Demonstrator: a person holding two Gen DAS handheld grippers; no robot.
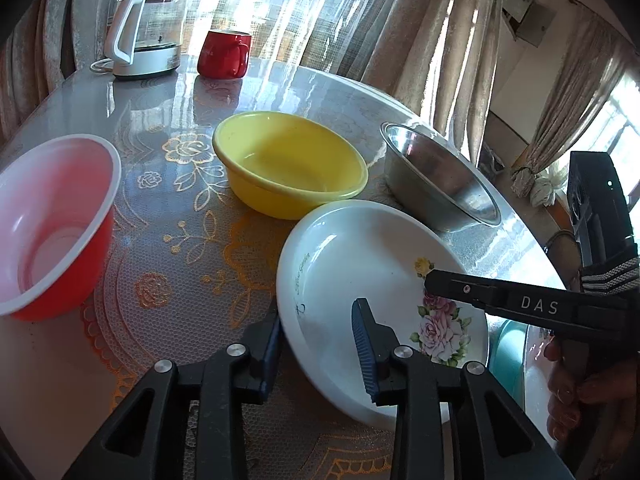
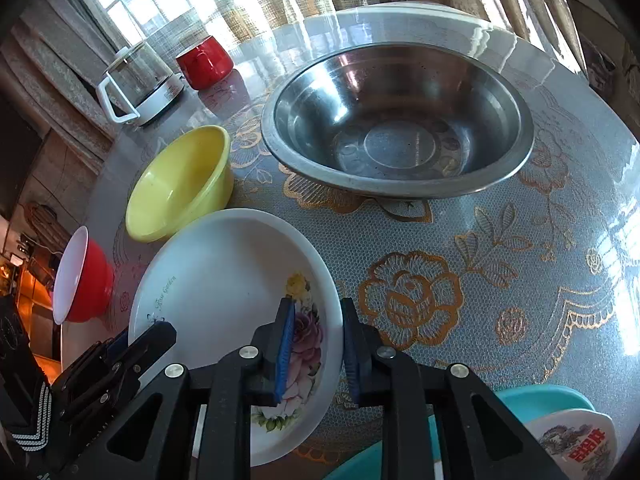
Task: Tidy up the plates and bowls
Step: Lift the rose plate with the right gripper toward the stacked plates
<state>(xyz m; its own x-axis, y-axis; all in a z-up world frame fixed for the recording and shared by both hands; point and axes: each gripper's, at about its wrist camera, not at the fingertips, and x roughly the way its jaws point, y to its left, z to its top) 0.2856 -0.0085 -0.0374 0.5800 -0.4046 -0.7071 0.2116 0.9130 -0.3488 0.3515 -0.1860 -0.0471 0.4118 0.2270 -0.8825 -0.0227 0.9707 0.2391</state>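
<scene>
a round table [image 2: 500,240] is seen, covered by a glossy sheet over a grey cloth with gold flower patterns. sheer curtains and bright windows are seen behind it. a white plate [image 1: 348,264] with printed roses lies at the near edge. its left rim is straddled by the left tool [image 1: 320,344] and its right rim by the right tool [image 2: 318,344]; both are set narrow, but whether the pads press cannot be told. beyond the plate a yellow bowl [image 1: 288,168], a steel bowl [image 2: 396,120] and a red bowl [image 1: 52,220] are set apart. a kettle [image 1: 148,32] and a red mug [image 1: 224,54] are stood by the window.
</scene>
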